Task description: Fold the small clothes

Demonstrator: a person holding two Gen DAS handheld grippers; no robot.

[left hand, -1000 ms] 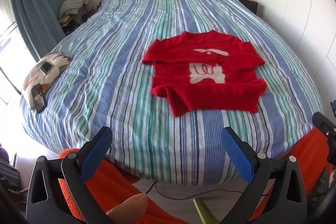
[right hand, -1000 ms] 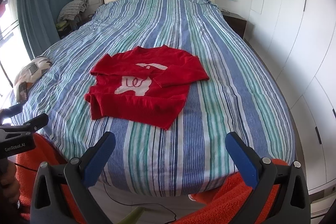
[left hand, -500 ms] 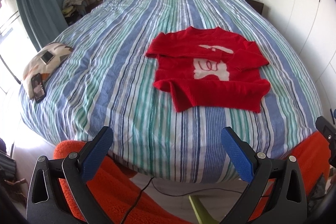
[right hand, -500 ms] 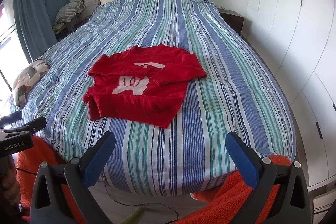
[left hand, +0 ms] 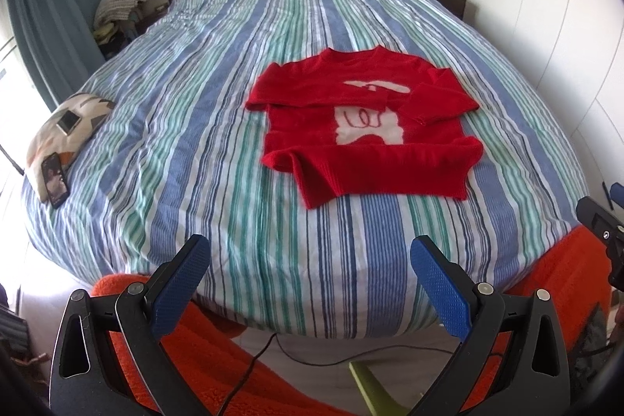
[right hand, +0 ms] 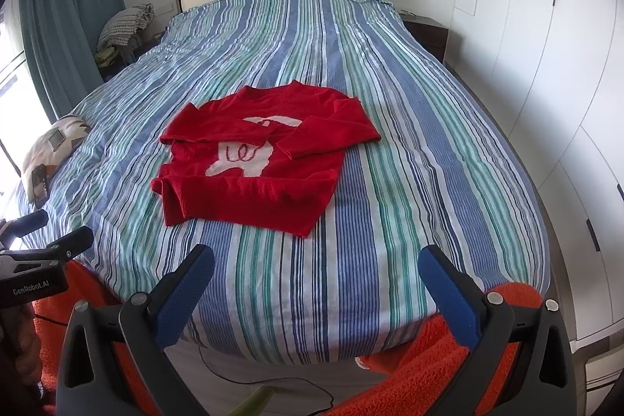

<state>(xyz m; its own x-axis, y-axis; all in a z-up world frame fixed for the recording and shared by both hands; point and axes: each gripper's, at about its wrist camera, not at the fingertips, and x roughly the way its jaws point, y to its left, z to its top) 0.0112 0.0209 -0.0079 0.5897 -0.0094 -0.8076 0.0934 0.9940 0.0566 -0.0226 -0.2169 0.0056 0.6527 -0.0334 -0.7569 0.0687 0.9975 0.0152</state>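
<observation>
Red sweater point(left hand: 370, 127) lies sleeves-in on striped bedspread point(left hand: 195, 104); left gripper point(left hand: 308, 260) and right gripper point(right hand: 316, 260) both gape, empty. I'd pinch both hem corners, fold evenly toward collar.

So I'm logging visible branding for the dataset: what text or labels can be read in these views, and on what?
"GenRobot.AI": white print on the black left gripper, seen from the right wrist.
The red knitted sweater's white patch has red loops, not readable as letters.
Nothing else legible.

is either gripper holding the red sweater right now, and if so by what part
Nothing is held. The left gripper and right gripper are both open, short of the red sweater, which lies on the bed.
</observation>
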